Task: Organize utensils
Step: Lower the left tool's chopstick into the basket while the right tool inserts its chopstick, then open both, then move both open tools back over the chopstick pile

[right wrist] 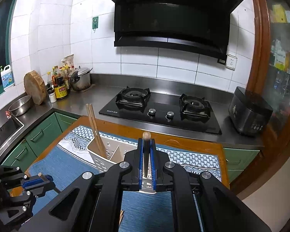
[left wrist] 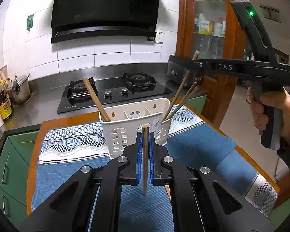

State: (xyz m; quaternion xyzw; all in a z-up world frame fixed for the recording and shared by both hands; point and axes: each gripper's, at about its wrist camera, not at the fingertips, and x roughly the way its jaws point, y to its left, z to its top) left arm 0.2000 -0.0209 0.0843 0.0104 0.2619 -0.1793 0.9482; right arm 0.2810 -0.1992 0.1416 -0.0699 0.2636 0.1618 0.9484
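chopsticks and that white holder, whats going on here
A person holds a gripper in each hand, sorting chopsticks into a white utensil holder on a blue patterned cloth. The left gripper is shut on a chopstick, held upright in front of the holder. The right gripper grips another chopstick above the holder's right side. Chopsticks already stand in the left compartment and the right one.

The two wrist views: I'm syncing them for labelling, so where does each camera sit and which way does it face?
Left wrist: on the left gripper, low over the blue cloth, facing the white holder and stove; its fingers clamp a chopstick; the person's right hand shows.
Right wrist: on the right gripper, above the holder, facing the stove; its fingers clamp a chopstick.
Shared: holder, stove, range hood, cloth.
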